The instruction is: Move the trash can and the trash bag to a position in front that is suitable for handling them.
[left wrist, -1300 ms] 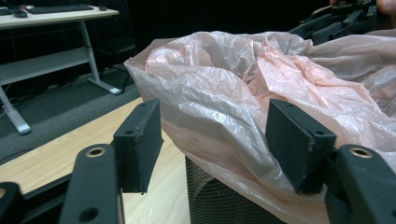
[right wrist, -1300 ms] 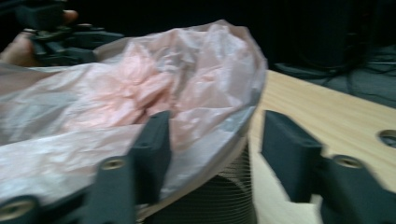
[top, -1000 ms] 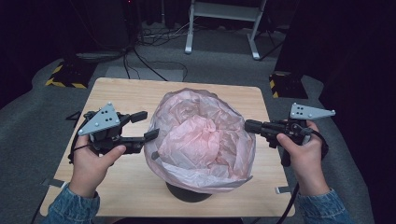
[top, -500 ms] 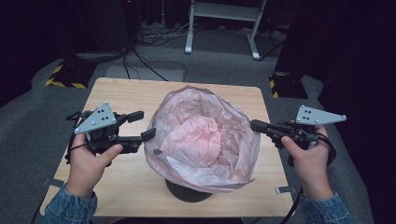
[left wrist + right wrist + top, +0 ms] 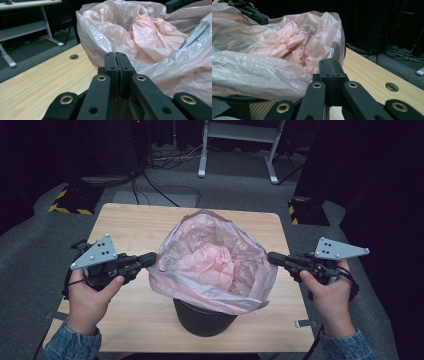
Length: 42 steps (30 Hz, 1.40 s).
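A thin pink plastic bag (image 5: 215, 265) lines a black bin (image 5: 202, 320) near the front of the wooden table (image 5: 130, 225), its mouth spread wide with crumpled film inside. My left gripper (image 5: 151, 258) points right at the bag's left rim. Its jaws have just been closing and now press together on the film's edge (image 5: 116, 54). My right gripper (image 5: 272, 257) points left at the right rim, shut, with a sliver of film rising from its tips (image 5: 331, 61). In both gripper views the bag (image 5: 150, 37) (image 5: 262, 67) bulges just past the jaws.
The table has a round cable hole (image 5: 74, 56) beside the bag. Behind the table stand a white desk frame (image 5: 240, 150) and floor cables (image 5: 165, 185). Yellow-black striped pads (image 5: 70, 202) lie on the grey carpet at both back corners.
The left gripper's jaws, open around the bag's left edge before, have snapped shut. The right gripper drew slightly rightward, and the bag's mouth is stretched a bit wider.
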{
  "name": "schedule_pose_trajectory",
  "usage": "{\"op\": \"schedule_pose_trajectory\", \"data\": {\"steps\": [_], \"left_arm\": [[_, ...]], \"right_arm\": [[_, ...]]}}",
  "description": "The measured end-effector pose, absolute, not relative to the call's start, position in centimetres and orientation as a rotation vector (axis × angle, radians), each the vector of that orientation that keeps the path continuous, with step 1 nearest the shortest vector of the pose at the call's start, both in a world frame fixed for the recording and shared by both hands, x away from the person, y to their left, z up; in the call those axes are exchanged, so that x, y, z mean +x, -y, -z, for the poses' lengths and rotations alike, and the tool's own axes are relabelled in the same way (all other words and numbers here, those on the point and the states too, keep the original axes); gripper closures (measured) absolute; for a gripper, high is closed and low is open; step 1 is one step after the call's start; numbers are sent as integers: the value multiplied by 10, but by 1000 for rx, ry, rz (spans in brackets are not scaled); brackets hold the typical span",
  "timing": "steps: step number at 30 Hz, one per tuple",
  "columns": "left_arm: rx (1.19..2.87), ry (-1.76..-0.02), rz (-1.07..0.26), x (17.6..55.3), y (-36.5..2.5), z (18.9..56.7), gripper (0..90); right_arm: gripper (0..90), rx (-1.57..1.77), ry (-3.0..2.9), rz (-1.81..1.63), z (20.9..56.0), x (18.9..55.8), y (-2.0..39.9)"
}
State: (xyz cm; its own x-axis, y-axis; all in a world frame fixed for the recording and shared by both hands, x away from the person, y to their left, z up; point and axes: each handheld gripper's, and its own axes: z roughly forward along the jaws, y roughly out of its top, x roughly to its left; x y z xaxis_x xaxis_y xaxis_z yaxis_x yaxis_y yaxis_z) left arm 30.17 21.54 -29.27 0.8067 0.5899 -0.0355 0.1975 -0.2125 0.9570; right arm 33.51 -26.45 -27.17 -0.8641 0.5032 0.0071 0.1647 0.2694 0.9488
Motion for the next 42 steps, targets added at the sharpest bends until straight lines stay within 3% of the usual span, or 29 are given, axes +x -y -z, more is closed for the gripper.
{"op": "schedule_pose_trajectory", "data": {"steps": [20,34,42], "left_arm": [[1892,-619,-334,309,-209,324,880],[1765,-551,-341,294,-224,335,877],[1830,-514,-327,292,-212,341,873]], "right_arm": [[900,715,-2356,-1577,314,341,270],[900,644,-2293,-1687,323,326,281],[900,585,-2340,-1692,331,324,273]]}}
